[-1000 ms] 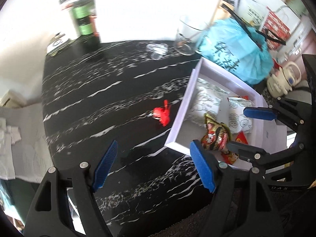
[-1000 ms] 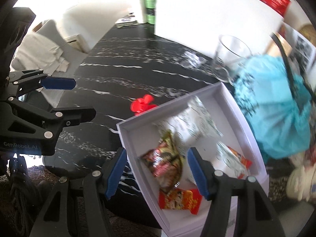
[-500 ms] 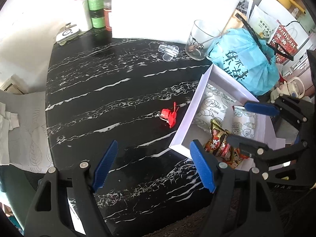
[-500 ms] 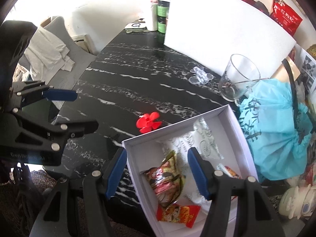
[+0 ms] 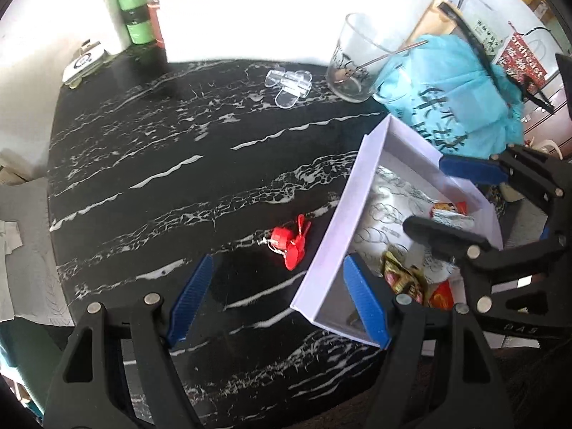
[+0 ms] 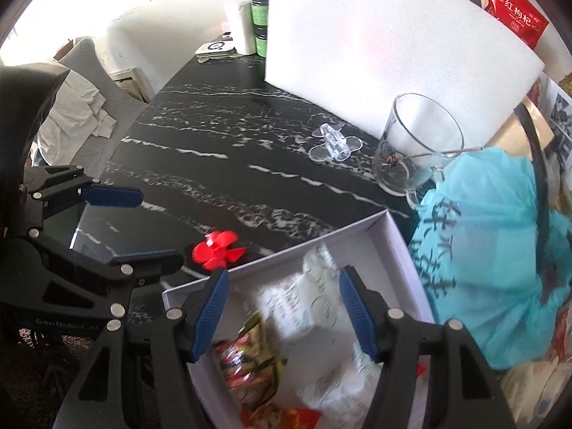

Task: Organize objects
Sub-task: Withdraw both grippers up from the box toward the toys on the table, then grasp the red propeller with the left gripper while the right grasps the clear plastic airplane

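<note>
While both grippers gape, a glass mug [image 6: 416,150] abuts the blue bag [image 6: 493,250].

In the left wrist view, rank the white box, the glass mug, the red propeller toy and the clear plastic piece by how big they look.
1. white box
2. glass mug
3. red propeller toy and clear plastic piece: too alike to rank, and the clear piece lies farther from the camera.

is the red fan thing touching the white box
Apart. The left wrist view shows a strip of black table between the red propeller toy and the near wall of the white box.
</note>
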`<state>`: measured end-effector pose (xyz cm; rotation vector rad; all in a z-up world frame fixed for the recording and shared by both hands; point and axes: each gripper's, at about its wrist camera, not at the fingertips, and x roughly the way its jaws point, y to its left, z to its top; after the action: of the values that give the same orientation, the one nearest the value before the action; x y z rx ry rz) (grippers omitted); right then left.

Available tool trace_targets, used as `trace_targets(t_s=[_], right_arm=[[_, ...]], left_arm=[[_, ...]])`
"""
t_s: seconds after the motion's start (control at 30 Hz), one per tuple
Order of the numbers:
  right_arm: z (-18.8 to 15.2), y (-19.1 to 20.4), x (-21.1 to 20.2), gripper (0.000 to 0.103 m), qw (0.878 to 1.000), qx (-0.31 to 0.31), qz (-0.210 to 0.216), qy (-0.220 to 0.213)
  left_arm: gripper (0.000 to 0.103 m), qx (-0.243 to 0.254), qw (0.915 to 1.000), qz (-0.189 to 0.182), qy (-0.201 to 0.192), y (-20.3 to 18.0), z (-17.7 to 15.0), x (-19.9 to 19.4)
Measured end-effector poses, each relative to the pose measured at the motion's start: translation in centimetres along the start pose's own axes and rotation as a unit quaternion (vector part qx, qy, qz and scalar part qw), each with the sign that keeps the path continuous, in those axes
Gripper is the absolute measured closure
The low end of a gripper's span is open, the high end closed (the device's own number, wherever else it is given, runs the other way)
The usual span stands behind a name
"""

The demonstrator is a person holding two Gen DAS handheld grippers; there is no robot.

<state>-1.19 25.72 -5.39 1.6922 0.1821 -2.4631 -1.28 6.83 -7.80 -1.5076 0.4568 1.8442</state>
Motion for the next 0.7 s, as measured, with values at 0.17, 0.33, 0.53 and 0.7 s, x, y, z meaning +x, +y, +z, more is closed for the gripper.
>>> trace_targets(t_s=[0.17,0.33,0.53,0.7], right_arm=[[1.2,-1.1,2.1,0.038,1.0,0.001,-0.004,0.009],[2.3,-1.5,3.5,0.038,1.0,-0.006,-0.002,0.002],[4.0,-2.1,5.6,0.038,1.0,0.0,0.007,0.003],[5.2,-2.2,7.3,0.038,1.0,-0.01,0.012,0.006]], left_arm=[[0.028,0.002,0.9997,0.004,0.024,0.5,1.0,2.3],[0.028,0.004,0.9988,0.002,0.048,1.1,1.5,4.4],[0.029,0.003,0.9977,-0.017,0.065,1.3,1.5,6.2],[0.038,-0.016,0.9969,-0.033,0.07,1.8,1.5,7.6]])
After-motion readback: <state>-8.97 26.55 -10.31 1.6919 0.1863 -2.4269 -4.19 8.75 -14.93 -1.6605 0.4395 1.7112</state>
